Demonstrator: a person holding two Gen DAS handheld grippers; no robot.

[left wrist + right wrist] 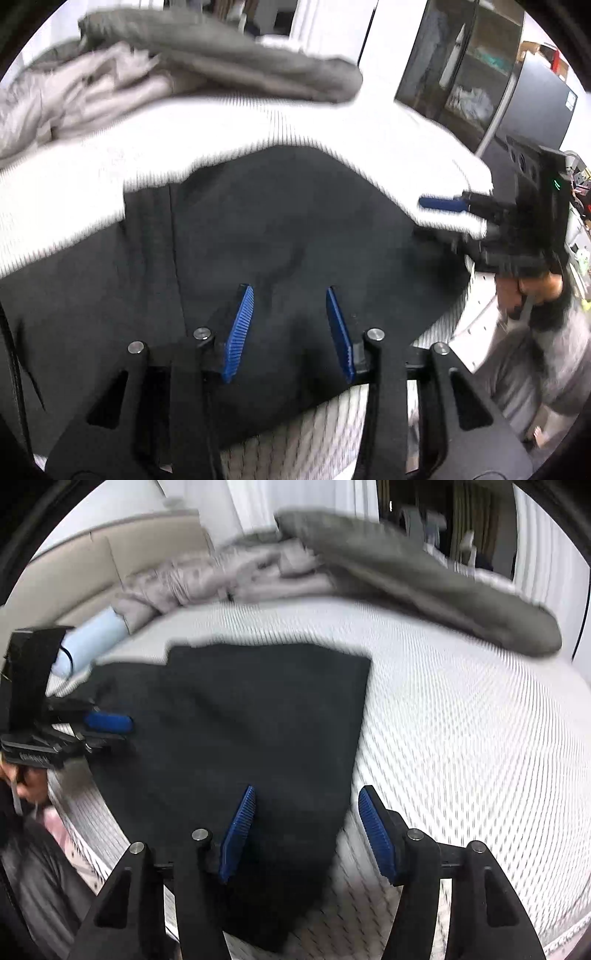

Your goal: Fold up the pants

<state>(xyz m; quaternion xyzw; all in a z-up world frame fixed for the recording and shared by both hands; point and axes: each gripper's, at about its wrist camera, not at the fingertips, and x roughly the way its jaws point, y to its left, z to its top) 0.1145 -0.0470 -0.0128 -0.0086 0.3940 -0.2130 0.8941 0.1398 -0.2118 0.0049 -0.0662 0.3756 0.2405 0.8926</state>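
While both views are smeared by motion blur, the layout is legible. Dark, near-black fabric pants point(236, 716), folded into a flat, roughly rectangular panel, lie on the white ribbed mattress of the bed point(461, 738), at its near edge, with a narrow end reaching over the near side towards the cameras.

Left tongs point(290, 325): blue ribbed pads parted to a moderate gap, poised above the dark cloth. Nothing sits between the pads; no fold is pinched. In the right wrist view the same tongs come in from the left edge, one blue pad over the left margin of the pants; contact cannot be judged there.

Right tongs point(306, 830): pads stand wider apart than the left pair. The left pad is over the pants' near right corner, the right pad over bare mattress, so the cloth's right edge runs between them, ungripped. In the left wrist view these tongs show at the right edge, just beyond the pants' right side, with a hand point(532, 291) on the black handle.

Far side of the bed: a crumpled pale grey-beige garment point(221, 579) at far left, and a long taupe-grey garment point(424, 579) draped across the far right. Both are well apart from the pants. A light blue cylindrical roll point(92, 638) lies at the far left, near the beige upholstered headboard point(129, 550).
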